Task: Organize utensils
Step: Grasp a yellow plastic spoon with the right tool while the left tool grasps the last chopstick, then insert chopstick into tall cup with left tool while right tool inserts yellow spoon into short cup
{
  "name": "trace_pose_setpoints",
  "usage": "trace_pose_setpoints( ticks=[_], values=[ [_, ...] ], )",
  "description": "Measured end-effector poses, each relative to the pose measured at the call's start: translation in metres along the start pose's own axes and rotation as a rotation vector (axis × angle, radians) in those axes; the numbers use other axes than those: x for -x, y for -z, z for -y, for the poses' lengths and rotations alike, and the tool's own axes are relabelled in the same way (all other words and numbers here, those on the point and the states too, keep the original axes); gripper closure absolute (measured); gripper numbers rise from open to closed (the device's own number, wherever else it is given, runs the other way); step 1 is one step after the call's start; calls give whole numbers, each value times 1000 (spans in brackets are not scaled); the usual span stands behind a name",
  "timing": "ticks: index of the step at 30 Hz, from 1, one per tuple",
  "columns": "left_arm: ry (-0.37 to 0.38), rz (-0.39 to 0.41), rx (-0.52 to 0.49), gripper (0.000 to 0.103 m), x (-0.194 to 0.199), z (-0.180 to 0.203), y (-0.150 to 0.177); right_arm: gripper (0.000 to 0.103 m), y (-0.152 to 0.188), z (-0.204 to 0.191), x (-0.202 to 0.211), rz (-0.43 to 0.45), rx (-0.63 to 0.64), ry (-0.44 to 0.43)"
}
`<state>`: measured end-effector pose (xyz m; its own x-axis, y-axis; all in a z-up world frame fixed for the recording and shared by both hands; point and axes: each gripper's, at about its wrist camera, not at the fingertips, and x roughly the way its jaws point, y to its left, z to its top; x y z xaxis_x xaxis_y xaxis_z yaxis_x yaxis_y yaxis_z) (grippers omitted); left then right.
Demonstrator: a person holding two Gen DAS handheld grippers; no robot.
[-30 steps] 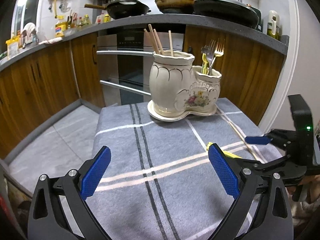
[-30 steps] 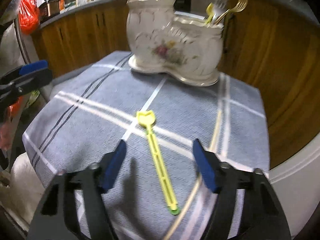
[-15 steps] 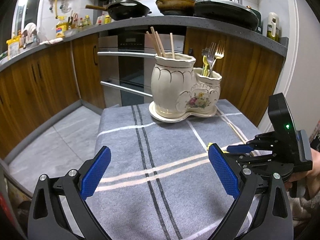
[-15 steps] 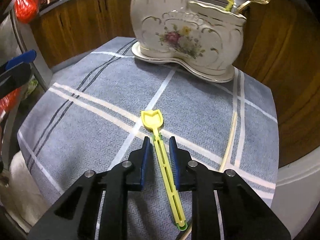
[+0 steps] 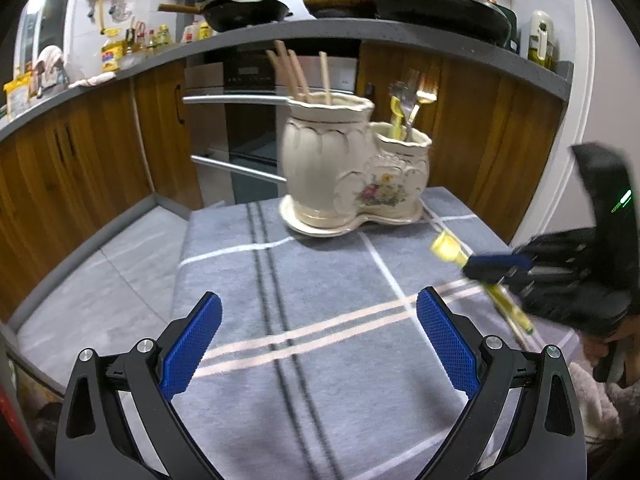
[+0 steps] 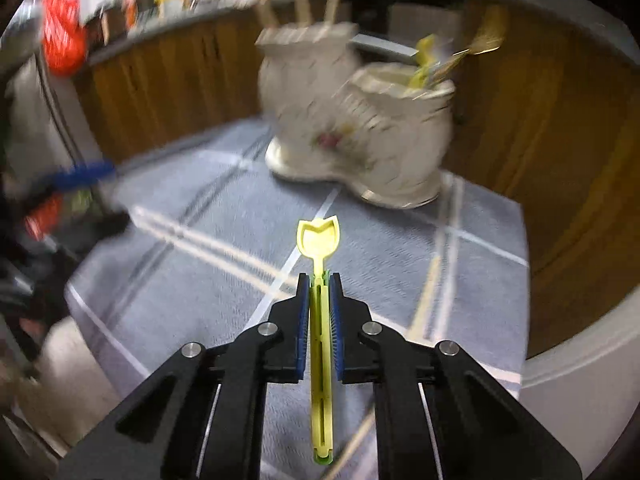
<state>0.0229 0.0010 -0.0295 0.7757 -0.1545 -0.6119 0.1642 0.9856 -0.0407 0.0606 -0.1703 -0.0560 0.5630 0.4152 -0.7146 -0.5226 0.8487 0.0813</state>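
My right gripper (image 6: 319, 280) is closing its jaws on the handle of a yellow plastic spoon (image 6: 319, 240), and both blue pads press on it. The spoon is lifted off the cloth, its bowl pointing toward the cream ceramic holder (image 6: 352, 128). In the left wrist view the spoon (image 5: 446, 249) hangs tilted in the right gripper (image 5: 472, 266) at the right of the table. The holder (image 5: 332, 164) stands at the far edge, with chopsticks in its tall part and forks in its small part. My left gripper (image 5: 319, 298) is open over the near cloth, holding nothing.
A pale chopstick (image 6: 430, 288) lies on the grey striped tablecloth (image 5: 280, 280) to the right of the spoon. Wooden cabinets and an oven stand behind the table. Pans sit on the counter (image 5: 240, 40) above. The table drops off to the floor at left.
The right gripper closed on the yellow spoon lying on the cloth and lifted it. The left gripper stayed open and nearly still.
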Motion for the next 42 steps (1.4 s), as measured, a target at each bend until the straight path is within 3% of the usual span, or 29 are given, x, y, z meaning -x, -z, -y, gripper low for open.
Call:
trace_pose_setpoints(
  ticks=[4,6,11,17,22,26,30,33,37,42],
  values=[
    [24,-37,-44,6,-14,31,-3,93,1,33,36,120,-130,-32],
    [44,-67,-81,6,-26,58,-5,93,3,50,53,164,-182,-8],
    [111,-170,-127,10,-58,112,-8,93,16,78,69,196,-232,36],
    [138,-283,-142,40,-95,152,-9,93,36,98,72,197,-253,66],
    [106,-342,-175,68,-120,174,-10,93,45,106,74,204,-267,59],
    [65,-344,-184,69,-132,178,-17,93,49,107,76,213,-265,57],
    [46,-342,-207,93,-143,179,-25,93,51,106,76,212,-263,54],
    [57,-337,-229,98,-144,176,-26,93,52,105,78,215,-263,54],
    [103,-326,-205,98,-139,159,-25,93,51,106,77,232,-272,47],
    [137,-253,-196,98,-105,130,-24,93,46,105,73,243,-280,44]
  ],
)
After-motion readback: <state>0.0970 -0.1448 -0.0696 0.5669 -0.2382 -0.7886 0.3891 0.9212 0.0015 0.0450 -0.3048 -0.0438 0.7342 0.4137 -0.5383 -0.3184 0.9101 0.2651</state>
